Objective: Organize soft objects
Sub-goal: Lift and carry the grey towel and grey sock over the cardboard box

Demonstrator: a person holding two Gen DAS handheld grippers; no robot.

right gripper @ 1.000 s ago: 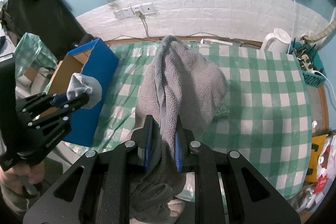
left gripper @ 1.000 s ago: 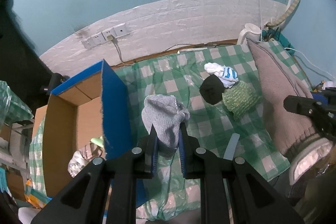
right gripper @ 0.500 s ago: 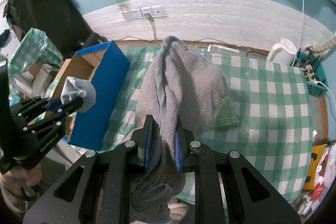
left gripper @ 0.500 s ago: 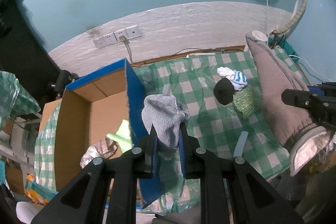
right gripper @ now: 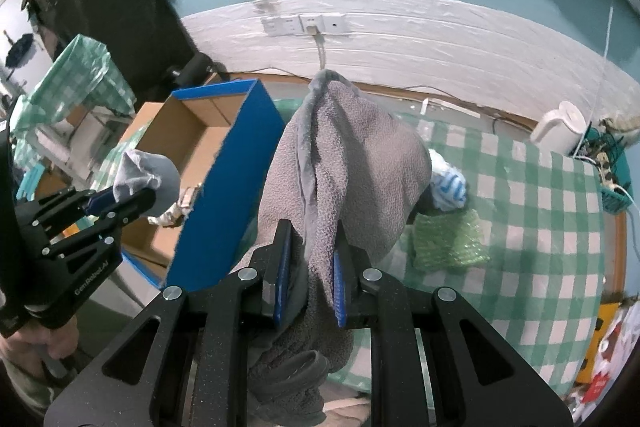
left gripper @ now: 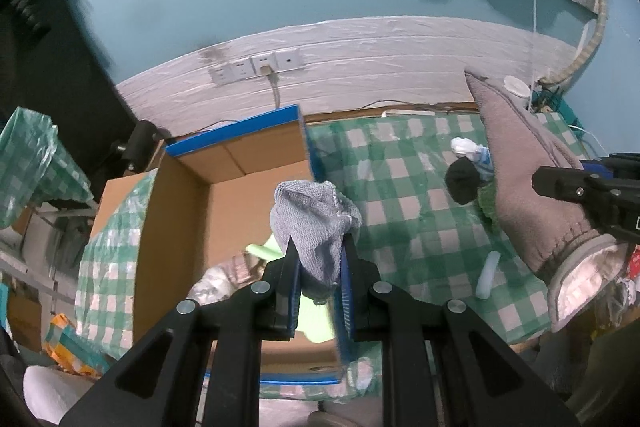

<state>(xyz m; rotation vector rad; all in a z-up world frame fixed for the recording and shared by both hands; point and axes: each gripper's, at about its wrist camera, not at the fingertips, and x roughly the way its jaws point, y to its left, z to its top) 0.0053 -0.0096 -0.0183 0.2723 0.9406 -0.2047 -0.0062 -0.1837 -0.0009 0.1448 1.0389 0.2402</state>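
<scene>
My left gripper is shut on a bunched grey knit sock and holds it in the air over the open blue cardboard box. From the right wrist view, that left gripper and the sock hang above the box. My right gripper is shut on a large grey-brown fleece cloth, lifted off the table; the same cloth shows at the right of the left wrist view. Inside the box lie a pale green item and a crinkly silver one.
On the green checked tablecloth lie a black sock, a white-and-blue sock, a green bubble-wrap pouch and a pale tube. A white kettle and wall sockets stand behind.
Both grippers have carried their cloths leftward and slightly upward. The grey sock was over the tablecloth beside the box wall and is now above the box's opening.
</scene>
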